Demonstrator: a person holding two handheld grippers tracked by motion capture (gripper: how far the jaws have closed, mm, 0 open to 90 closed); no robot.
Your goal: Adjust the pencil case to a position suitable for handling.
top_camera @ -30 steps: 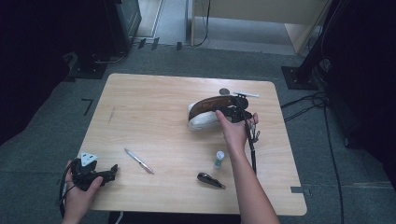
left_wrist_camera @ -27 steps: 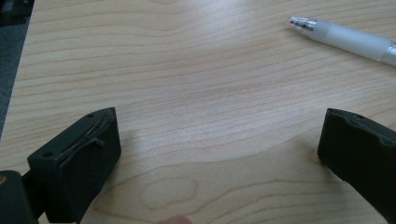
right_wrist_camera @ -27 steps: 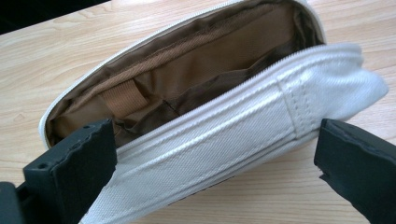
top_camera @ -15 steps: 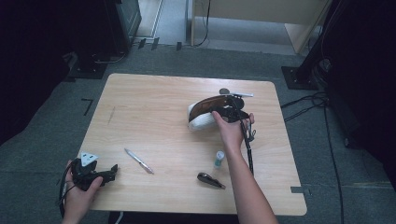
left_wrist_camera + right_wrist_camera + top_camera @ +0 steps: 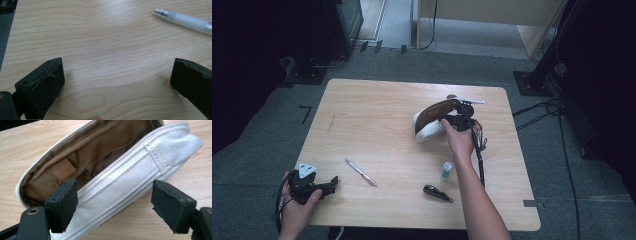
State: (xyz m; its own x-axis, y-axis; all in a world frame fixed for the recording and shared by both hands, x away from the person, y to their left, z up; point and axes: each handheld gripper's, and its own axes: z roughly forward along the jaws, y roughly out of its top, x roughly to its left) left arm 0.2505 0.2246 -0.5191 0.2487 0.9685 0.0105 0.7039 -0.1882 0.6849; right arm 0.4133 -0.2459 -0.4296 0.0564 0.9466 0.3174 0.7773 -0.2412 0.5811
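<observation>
One pouch [image 5: 130, 175], closing right gripper [image 5: 113, 202] fingers astride its wall.

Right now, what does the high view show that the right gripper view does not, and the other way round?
High view: the whole table, a pen, a small bottle, a dark folded tool, and the left tongs resting near the table's corner.

Right gripper view: the pouch's brown lining, its zipper, and the right tongs set astride its near wall, which the pads do not yet press.

Both: the open white pouch on the wooden table.
</observation>
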